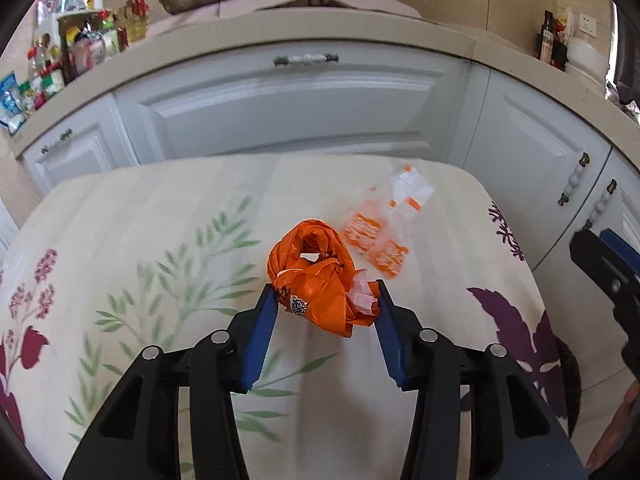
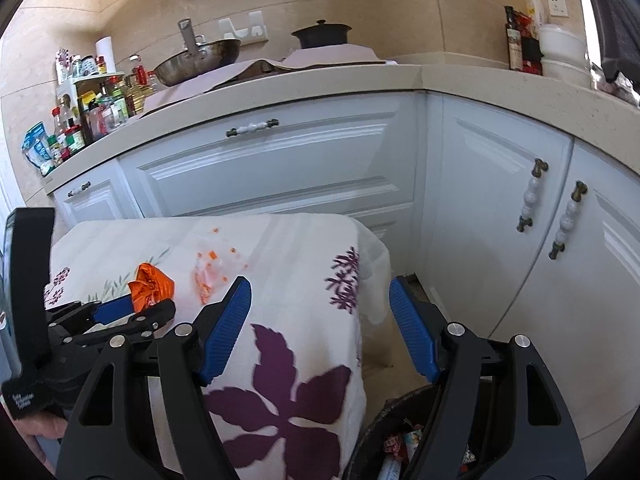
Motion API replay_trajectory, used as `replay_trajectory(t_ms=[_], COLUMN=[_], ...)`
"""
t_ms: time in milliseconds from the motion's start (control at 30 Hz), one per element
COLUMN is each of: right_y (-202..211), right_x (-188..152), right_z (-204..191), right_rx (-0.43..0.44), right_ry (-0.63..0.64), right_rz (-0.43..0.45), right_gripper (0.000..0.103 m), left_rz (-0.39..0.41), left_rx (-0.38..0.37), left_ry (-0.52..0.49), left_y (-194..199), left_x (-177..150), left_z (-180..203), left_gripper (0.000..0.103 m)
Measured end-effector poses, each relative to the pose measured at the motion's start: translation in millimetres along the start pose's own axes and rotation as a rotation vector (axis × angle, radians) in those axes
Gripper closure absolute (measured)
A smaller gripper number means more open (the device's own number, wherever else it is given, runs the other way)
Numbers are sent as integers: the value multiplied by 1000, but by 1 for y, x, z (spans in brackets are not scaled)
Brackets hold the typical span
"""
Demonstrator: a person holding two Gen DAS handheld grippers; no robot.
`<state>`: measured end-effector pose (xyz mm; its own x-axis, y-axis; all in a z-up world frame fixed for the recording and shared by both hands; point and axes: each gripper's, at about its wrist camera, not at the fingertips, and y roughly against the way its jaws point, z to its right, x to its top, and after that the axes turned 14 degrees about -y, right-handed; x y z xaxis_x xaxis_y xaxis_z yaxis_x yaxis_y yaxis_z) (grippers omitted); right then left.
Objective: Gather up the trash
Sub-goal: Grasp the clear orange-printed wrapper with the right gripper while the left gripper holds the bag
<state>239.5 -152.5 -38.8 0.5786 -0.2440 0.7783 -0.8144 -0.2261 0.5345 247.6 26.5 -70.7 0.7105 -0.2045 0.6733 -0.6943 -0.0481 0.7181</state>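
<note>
Jaws of the left gripper (image 1: 326, 300) pinch the crumpled orange plastic bag (image 1: 316, 280) on the floral-clothed counter (image 1: 160, 240); right gripper (image 2: 320, 320) gapes empty. Slippery film may slide free, missing the trash bin (image 2: 372, 432).

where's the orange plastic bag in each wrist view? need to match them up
Left wrist: orange plastic bag sits centre frame on the floral tablecloth, between the left gripper fingers, both touching it.
Right wrist: same bag at left-centre, small, just beyond the left gripper's blue finger.
Shared landmark: the clear orange-printed wrapper lying on the cloth just right of the bag.
</note>
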Motion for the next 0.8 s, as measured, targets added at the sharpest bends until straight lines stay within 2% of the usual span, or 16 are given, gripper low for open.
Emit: replay_trajectory(t_ms=[233,500,800], right_y=[-13,-44,-75], right_x=[3,0,-2], right_z=[-28,-64,-82], right_rx=[43,69,21], right_ry=[25,78,105], right_rz=[-22,-85,-152], right_gripper=[33,33,33], left_rz=[45,18,-5], left_rx=[91,164,228], left_ry=[18,61,115], left_y=[21,22,23], left_x=[-8,-25,-42], left_z=[-35,-82,-127], left_gripper=[55,55,55])
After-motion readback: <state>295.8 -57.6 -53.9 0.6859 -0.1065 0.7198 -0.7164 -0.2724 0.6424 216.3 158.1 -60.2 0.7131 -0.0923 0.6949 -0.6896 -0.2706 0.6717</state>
